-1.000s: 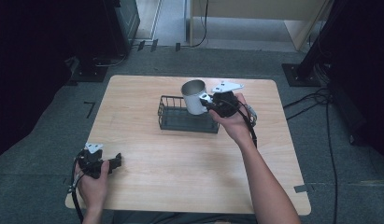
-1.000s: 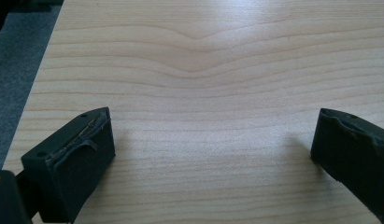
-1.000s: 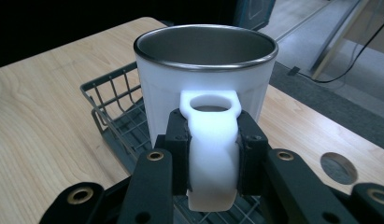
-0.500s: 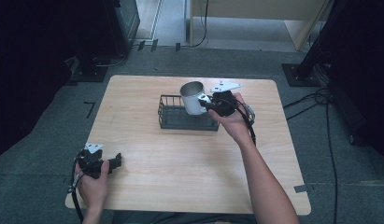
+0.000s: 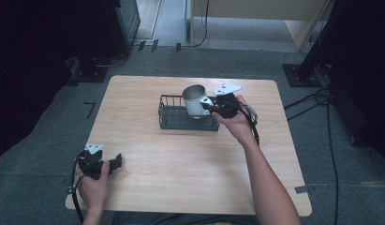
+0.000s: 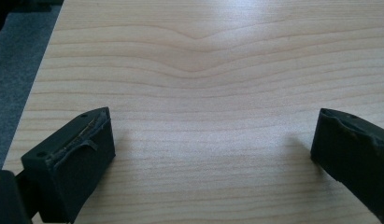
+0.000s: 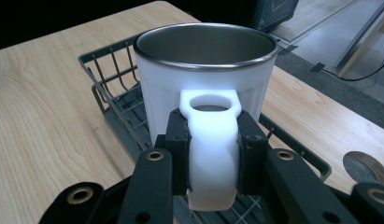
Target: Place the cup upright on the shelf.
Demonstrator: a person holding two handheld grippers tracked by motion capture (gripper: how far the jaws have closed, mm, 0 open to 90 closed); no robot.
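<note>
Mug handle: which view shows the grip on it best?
Right gripper view: the white handle sits clamped between both jaws, close up. The high view shows the mug over the wire basket, handle hidden. The left gripper view shows bare table.

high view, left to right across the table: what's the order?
left tongs → wire basket → mug → right tongs gripping the mug's handle.

no readable text anywhere, no label or brand on the mug [image 7: 206, 88], none on the rack [image 5: 169, 117], counter [image 5: 181, 159] bare wood
</note>
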